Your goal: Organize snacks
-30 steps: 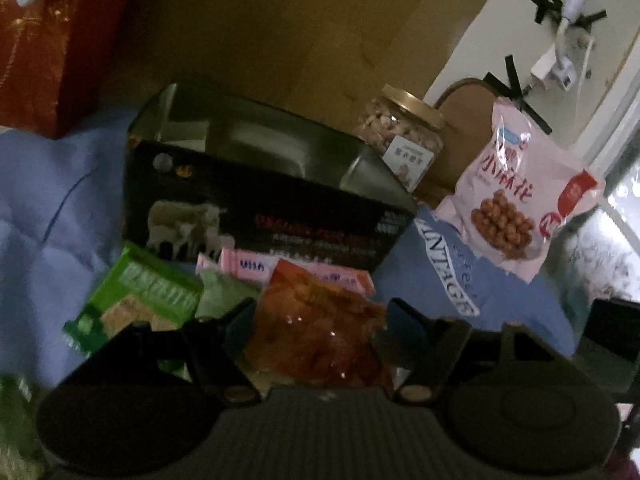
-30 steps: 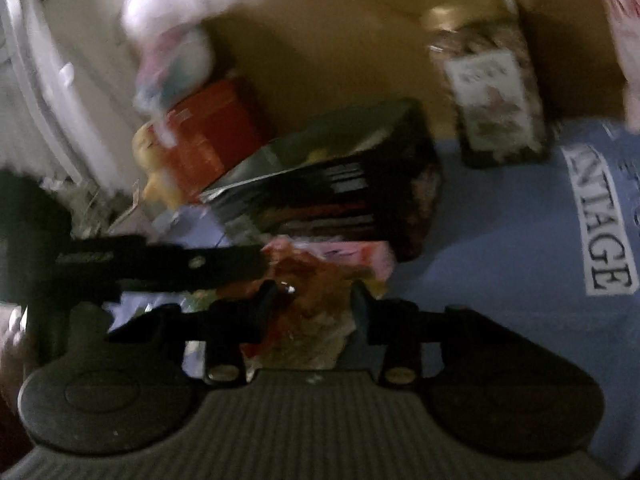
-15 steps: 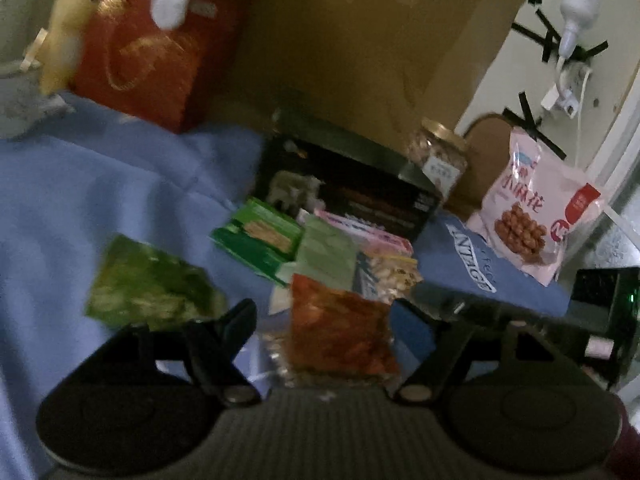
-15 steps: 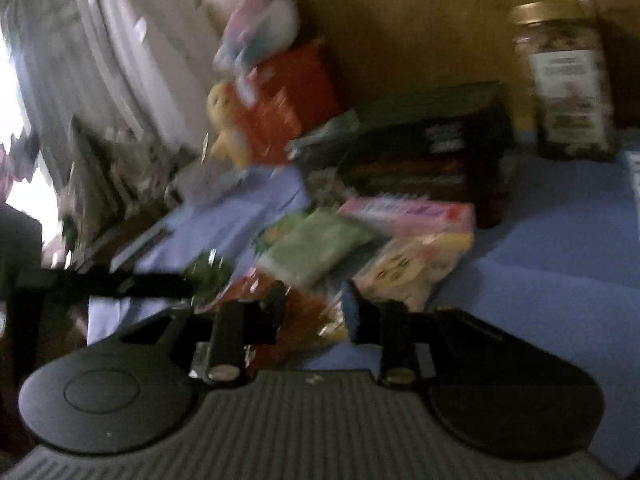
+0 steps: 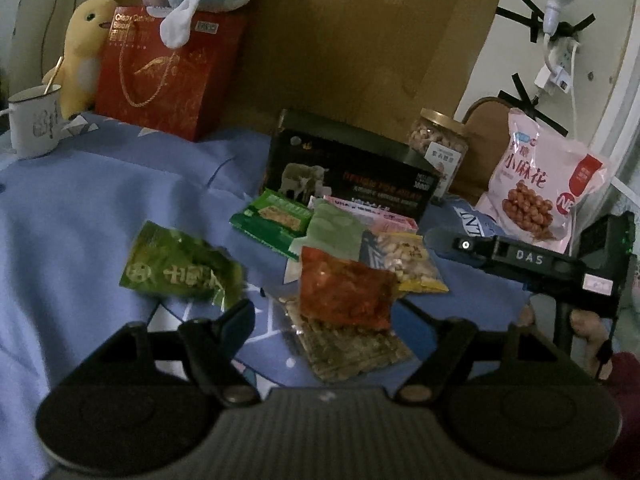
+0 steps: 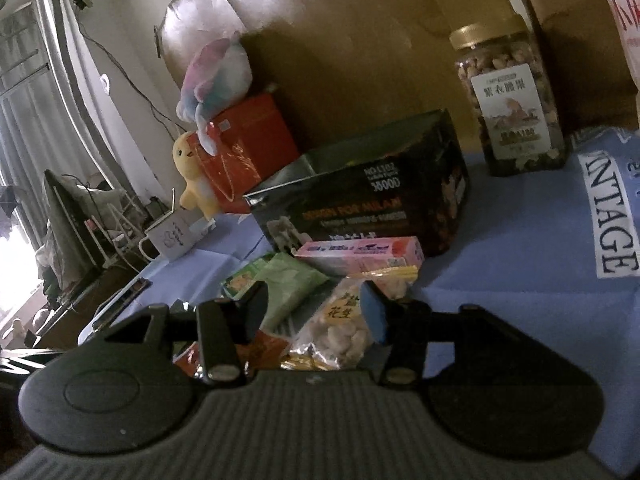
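Left wrist view: left claw gapes wide, empty, above the red packet in the snack pile beside the black box; right claw opening over the peanut bag.

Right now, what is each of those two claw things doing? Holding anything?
Left gripper: open, holding nothing, above the red snack packet.
Right gripper: jaws opening, gripping nothing; the peanut bag lies between them.
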Available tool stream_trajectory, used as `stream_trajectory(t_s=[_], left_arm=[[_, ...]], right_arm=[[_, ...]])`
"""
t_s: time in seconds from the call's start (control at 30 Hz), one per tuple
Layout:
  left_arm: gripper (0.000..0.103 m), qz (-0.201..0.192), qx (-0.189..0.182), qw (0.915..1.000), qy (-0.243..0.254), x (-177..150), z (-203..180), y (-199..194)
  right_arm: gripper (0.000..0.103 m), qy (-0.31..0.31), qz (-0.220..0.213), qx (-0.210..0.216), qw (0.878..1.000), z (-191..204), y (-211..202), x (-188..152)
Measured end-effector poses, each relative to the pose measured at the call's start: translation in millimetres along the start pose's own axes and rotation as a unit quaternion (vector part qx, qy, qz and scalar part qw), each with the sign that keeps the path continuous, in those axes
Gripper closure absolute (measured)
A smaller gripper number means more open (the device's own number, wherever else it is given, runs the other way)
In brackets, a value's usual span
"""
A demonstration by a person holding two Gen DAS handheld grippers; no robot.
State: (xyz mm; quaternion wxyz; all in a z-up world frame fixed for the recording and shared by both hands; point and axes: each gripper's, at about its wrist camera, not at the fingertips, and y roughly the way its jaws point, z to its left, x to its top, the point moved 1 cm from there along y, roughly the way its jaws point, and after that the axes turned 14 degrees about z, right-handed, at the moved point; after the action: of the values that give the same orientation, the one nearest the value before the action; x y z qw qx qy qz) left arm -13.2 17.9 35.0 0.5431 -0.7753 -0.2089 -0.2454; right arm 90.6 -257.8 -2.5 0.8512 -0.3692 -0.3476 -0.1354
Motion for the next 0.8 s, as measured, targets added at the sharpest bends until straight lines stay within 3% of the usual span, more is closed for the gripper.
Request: stream_trajectory(t_s=[0.13,0.4,0.53,0.63,0.8], left_arm=[[0.025,-0.002,0.010,0.9999,0.007,1,0,-4],[0.025,-0.042,0.003,0.9989,-0.019,5,38,-29],[0.025,-0.049,0.007,0.9983,-0.032,16,69,-35],[0.025,-0.053,-0.002,0.9972,-0.053,32,91,-35],[0.025,-0.046,-0.063,0.9948,-0.065,58,106,-16]], right_arm=[[0.049,0.000,-0.002,0.000,1.000,-1,-1,1],[0.049,-0.063,-0.059,0.028,0.996,25,-21,-4],[0.050,-0.074,-0.010,0.058,0.996,47,-15,-3],[0.058,-0.101,0.034,0.049,0.993,63,0,0],[0.060,-0.068,0.045,0.016,0.997,51,19,21]])
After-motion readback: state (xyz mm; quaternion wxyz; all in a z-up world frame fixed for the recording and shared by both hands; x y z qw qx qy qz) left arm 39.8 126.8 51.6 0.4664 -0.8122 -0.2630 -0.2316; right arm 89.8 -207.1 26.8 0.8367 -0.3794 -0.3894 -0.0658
